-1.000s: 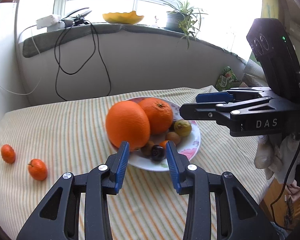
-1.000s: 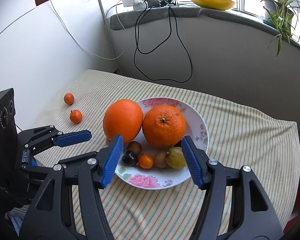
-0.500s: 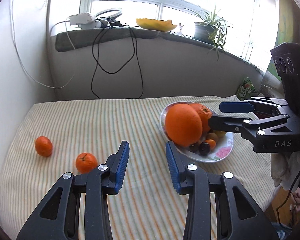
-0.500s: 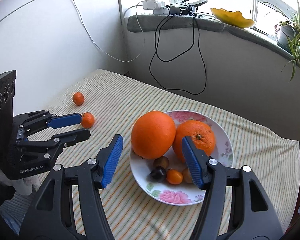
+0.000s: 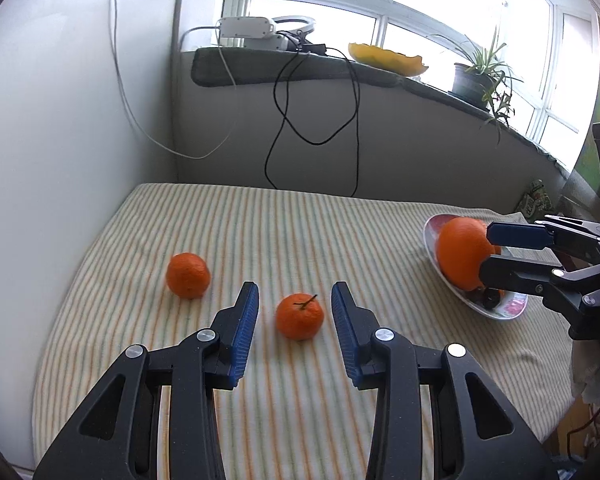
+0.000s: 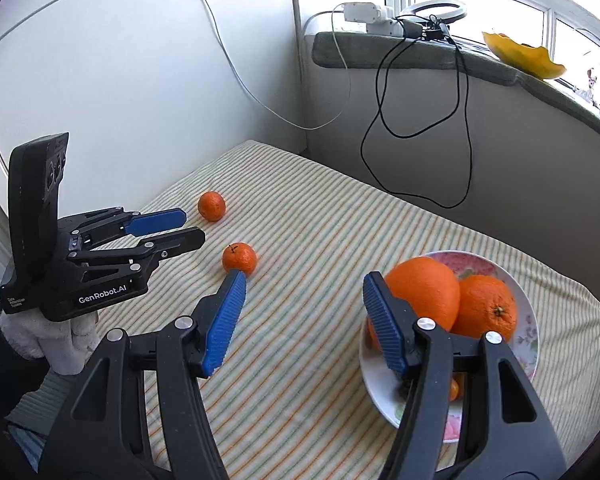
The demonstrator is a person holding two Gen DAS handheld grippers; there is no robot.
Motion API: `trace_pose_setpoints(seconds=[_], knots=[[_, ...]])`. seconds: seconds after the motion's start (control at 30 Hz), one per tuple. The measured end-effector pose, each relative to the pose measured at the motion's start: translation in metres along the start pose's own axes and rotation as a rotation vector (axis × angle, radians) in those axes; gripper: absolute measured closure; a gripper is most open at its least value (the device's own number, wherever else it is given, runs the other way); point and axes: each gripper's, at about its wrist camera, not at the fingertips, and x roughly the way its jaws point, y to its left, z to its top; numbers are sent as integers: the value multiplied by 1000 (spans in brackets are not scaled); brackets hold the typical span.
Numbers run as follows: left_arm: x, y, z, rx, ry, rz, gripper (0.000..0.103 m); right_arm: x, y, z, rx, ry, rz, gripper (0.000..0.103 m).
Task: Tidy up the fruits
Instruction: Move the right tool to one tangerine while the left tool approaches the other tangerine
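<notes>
Two loose mandarins lie on the striped cloth. The one with a stem [image 5: 300, 316] [image 6: 239, 258] lies just ahead of my left gripper [image 5: 295, 288] [image 6: 192, 225], framed by its open blue pads and apart from them. The other mandarin [image 5: 188, 275] [image 6: 211, 206] lies farther left. A flowered plate [image 6: 528, 308] [image 5: 432, 232] holds a big orange [image 6: 424, 292] [image 5: 460, 256], a second orange [image 6: 486, 306] and small fruits mostly hidden behind my finger. My right gripper [image 6: 305, 278] [image 5: 486, 250] hovers open at the plate's left edge, with nothing in it.
A white wall [image 5: 60, 160] bounds the table on the left, a low grey wall at the back. The sill above carries a power strip [image 5: 244, 30], a yellow bowl [image 5: 384, 58] and a potted plant [image 5: 476, 80]. A black cable [image 5: 284, 140] hangs down to the cloth.
Both grippers have swung left, away from the plate. The left one now faces the stemmed mandarin; the plate has slid to the right of both views. Neither jaw has changed.
</notes>
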Motion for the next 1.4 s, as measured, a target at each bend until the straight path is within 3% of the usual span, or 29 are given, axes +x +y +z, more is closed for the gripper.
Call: trace_pose_setpoints(seconds=[0.5, 1.4], knots=[[22, 66, -4, -146, 33, 31, 67, 68, 35, 5, -20, 101, 81, 39], [62, 82, 5, -175, 96, 48, 67, 134, 47, 11, -19, 202, 113, 39]])
